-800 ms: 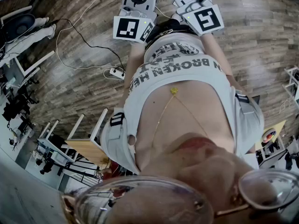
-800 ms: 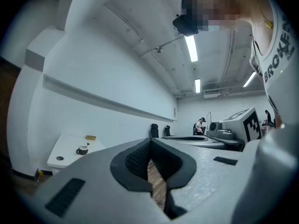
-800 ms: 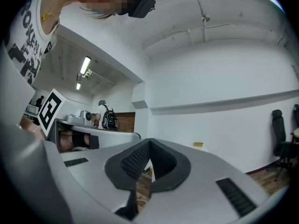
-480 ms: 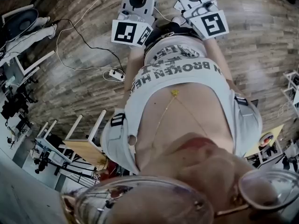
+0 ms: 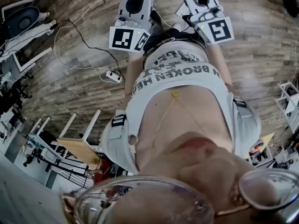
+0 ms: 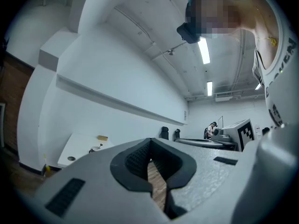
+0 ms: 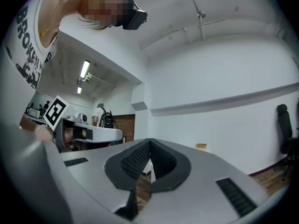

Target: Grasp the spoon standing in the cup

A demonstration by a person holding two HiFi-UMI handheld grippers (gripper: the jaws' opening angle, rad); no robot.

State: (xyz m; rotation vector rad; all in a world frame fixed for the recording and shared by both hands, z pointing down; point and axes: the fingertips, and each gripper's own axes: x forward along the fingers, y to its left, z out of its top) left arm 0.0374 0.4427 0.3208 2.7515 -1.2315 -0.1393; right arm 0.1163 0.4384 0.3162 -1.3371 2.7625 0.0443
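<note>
Slightly wider apart than before, the left gripper [image 6: 150, 158] and right gripper [image 7: 148, 164] both keep their jaws together.

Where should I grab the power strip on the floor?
Across its narrow width, at mid-body, coming straight down. The strip is long and slim and lies flat on the floor, so only its two long sides offer a pinch. The left claw and right claw are both shut, so open one first.

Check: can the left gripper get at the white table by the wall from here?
Probably not yet. The left gripper, jaws shut and empty, faces the white table, but it stands far across the room; nothing visible blocks the way.
</note>
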